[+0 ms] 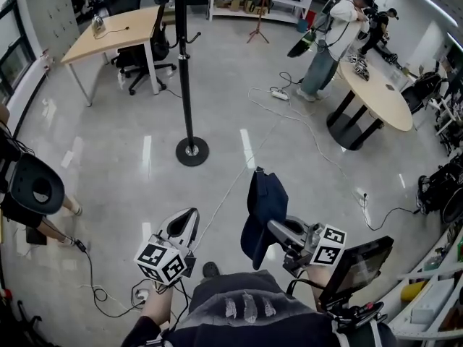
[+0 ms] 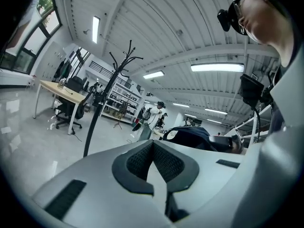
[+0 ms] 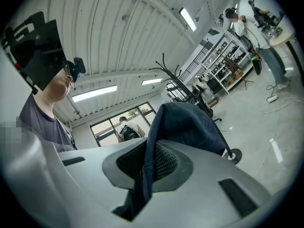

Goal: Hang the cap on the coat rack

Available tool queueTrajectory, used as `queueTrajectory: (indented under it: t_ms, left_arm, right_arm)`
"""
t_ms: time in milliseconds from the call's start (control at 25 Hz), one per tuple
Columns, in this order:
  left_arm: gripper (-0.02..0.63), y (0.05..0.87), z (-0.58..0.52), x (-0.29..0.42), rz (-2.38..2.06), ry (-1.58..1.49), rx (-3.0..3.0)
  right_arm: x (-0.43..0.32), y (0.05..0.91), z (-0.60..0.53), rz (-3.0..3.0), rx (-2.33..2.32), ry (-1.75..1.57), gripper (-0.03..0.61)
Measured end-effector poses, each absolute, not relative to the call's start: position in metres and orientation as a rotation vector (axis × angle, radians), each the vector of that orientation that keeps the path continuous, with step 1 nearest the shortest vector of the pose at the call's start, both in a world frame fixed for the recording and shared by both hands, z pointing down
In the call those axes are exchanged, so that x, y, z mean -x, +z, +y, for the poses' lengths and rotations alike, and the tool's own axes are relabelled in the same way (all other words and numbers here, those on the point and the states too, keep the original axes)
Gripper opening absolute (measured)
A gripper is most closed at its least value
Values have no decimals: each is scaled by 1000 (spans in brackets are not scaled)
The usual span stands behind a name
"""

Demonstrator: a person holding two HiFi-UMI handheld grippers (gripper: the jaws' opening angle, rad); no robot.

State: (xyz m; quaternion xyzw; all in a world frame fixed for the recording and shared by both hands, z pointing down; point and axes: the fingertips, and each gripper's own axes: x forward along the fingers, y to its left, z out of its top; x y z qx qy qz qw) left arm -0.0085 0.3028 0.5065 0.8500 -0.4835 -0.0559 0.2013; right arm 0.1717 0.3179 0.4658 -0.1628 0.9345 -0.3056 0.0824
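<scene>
Grey polished floor point(image 1: 108, 143), open office space. A wooden tabletop point(image 1: 108, 35) stands far left and an oval tabletop point(image 1: 380, 92) far right. A black office chair point(image 1: 148, 53) sits beside the wooden one. A person point(image 1: 329, 42) in a light top stands by the oval tabletop.

The black coat rack point(image 1: 185, 71) stands upright on a round base, mid-floor and ahead of the wearer. It is well apart from both hand-held grippers. Its hooked arms show at the top in the left gripper view point(image 2: 123, 63) and further off in the right gripper view point(image 3: 173, 75). No cap is seen on the hooks that are visible.

A white cable point(image 1: 304, 132) snakes across the floor from a power strip point(image 1: 280, 93).

The dark navy cap point(image 1: 264, 212) is off the rack and held up in the air at lower centre-right. It rises above the right hand-held gripper point(image 1: 275, 228), with part of it drooping below. In the right gripper view the cap point(image 3: 190, 125) fills the middle, and a fold of its fabric runs down between the pads.

The right hand-held gripper point(image 3: 147, 167) has its jaws nearly together, clamped on that fold. Whether the fold is brim or crown edge can't be told from here.

The left hand-held gripper point(image 1: 189, 219) is low left and apart from the cap. In its own view the left hand-held gripper point(image 2: 153, 165) has its jaws pressed together with nothing between them. The cap point(image 2: 190, 137) shows off to its right.
</scene>
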Motion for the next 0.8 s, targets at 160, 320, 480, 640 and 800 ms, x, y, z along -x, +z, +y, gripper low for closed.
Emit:
queueTrajectory:
  t_ms: [160,320,480,640,800]
  left_arm:
    - [6,515,285,-5,-1338,-130,-2362]
    - [6,508,255,-36,-1375,-83,-2362]
    - [6,485,210,-75,-1434,-76,-2344]
    - [6,476,191,-100,-1467,-53,-2350]
    - [6,478,172,-116,-1507,-22,-2350]
  right_arm:
    - [-186,474,293,2766,514,-921,28]
    - [-217,480,262,2718,478,-941,28]
    - [-255,473,216,2654,384,-970,28]
    - [-274,474,195,2630,326,-999,28]
    - [-284,482,166,2673,270,-1009,28]
